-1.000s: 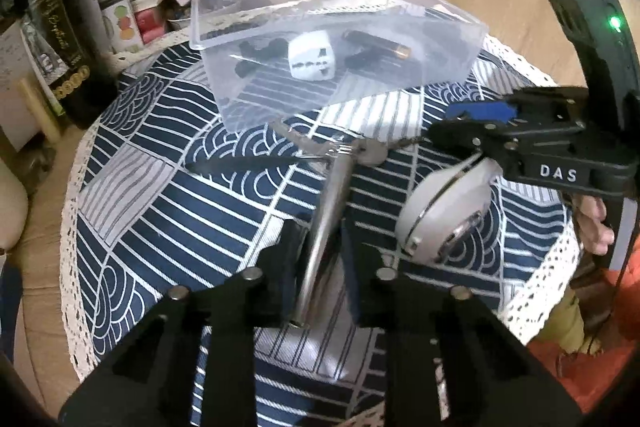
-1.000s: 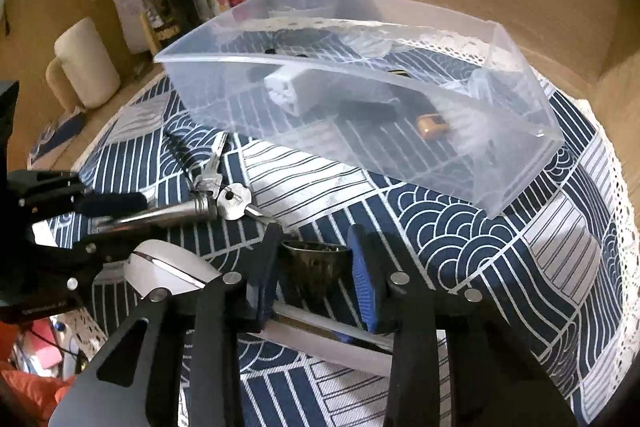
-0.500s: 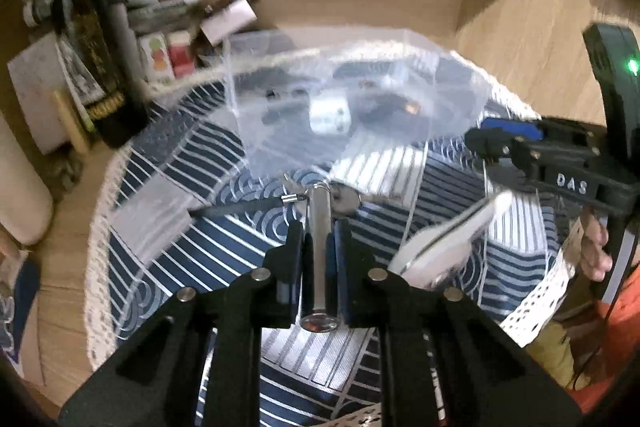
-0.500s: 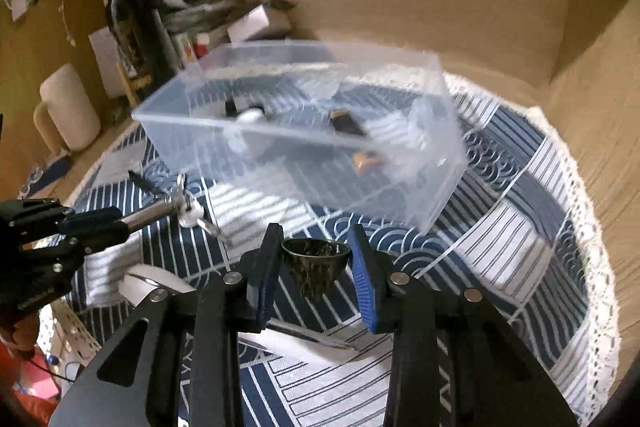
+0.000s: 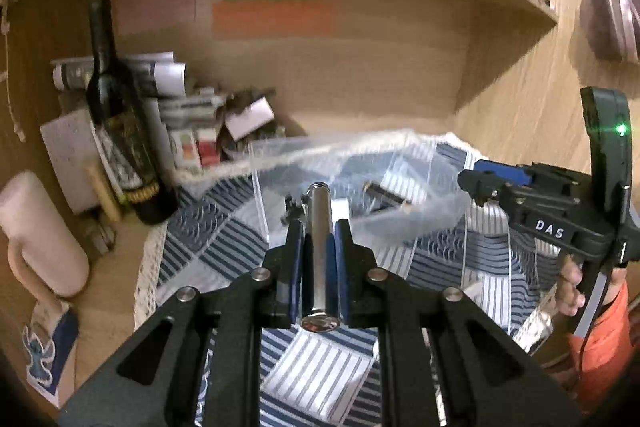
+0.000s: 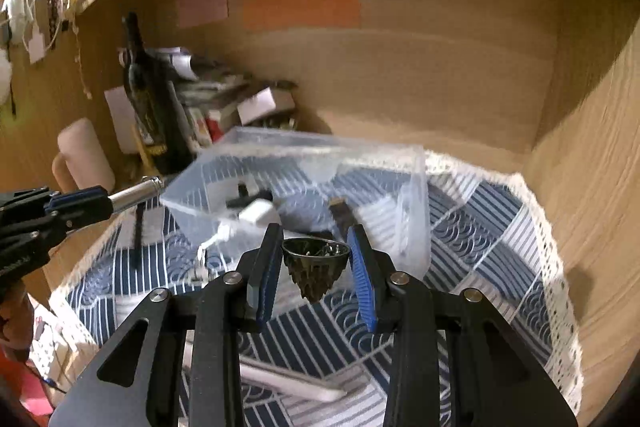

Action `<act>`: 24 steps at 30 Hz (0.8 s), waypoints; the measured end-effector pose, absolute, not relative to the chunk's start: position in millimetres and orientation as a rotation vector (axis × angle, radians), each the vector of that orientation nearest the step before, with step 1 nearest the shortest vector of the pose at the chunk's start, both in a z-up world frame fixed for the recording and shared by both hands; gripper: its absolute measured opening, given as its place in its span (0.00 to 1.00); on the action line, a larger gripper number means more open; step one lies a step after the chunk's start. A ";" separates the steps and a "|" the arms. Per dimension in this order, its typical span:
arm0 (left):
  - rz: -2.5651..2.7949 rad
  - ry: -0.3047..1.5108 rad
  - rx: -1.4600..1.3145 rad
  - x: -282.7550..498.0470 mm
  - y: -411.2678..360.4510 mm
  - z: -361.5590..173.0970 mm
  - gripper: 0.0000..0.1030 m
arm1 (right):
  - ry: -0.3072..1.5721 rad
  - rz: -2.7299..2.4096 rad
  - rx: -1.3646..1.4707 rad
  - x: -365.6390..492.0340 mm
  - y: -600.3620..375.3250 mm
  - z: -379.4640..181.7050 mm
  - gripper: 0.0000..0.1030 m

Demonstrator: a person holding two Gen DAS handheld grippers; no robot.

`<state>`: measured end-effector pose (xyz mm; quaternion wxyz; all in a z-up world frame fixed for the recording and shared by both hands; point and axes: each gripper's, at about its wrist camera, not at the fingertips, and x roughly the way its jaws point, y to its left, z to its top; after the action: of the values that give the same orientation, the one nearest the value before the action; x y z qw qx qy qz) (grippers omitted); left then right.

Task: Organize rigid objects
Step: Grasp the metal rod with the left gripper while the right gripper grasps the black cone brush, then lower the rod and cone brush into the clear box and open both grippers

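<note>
My left gripper (image 5: 316,231) is shut on a silver metal cylinder (image 5: 318,239) and holds it in the air, pointing at the clear plastic bin (image 5: 360,179); keys hang from its far end (image 6: 138,227). My right gripper (image 6: 316,251) is shut on a small dark ribbed cone cup (image 6: 314,267) and holds it raised just in front of the bin (image 6: 304,183). Inside the bin lie a white plug adapter (image 6: 258,213), a black item (image 6: 244,199) and a dark stick with a gold tip (image 6: 340,213). The left gripper (image 6: 60,211) shows at the left of the right wrist view.
The round table has a blue-and-white patterned cloth (image 6: 480,235) with a lace edge. A dark wine bottle (image 5: 120,131), a pale mug (image 5: 40,239), papers and boxes (image 5: 192,131) stand at the back left. A flat white object (image 6: 288,383) lies on the cloth below my right gripper.
Both grippers have risen from the table with their objects and tilted up toward the bin. The cylinder with its keys left the cloth. The white mouse has dropped out of view.
</note>
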<state>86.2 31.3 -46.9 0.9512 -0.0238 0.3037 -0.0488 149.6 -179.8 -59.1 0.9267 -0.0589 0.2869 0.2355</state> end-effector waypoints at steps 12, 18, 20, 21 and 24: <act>-0.071 0.585 -0.037 152.8 27.3 -31.9 0.14 | 0.566 0.468 -0.123 191.7 -162.6 -41.0 0.30; -0.055 0.655 -0.063 193.9 34.7 -56.8 0.14 | 0.629 0.474 -0.159 221.4 -141.8 -58.0 0.30; -0.065 0.697 -0.078 206.1 37.6 -70.0 0.14 | 0.658 0.477 -0.177 230.1 -133.6 -67.6 0.30; -0.072 0.717 -0.087 211.1 38.5 -76.7 0.14 | 0.674 0.478 -0.185 234.3 -130.6 -72.5 0.30; -0.081 0.773 -0.100 223.8 41.0 -96.1 0.14 | 0.727 0.478 -0.216 246.0 -121.9 -89.9 0.30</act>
<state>223.8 41.0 -96.1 0.9242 -0.0486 0.3766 -0.0395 246.0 -121.9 -89.9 0.9011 -0.1044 0.3515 0.2313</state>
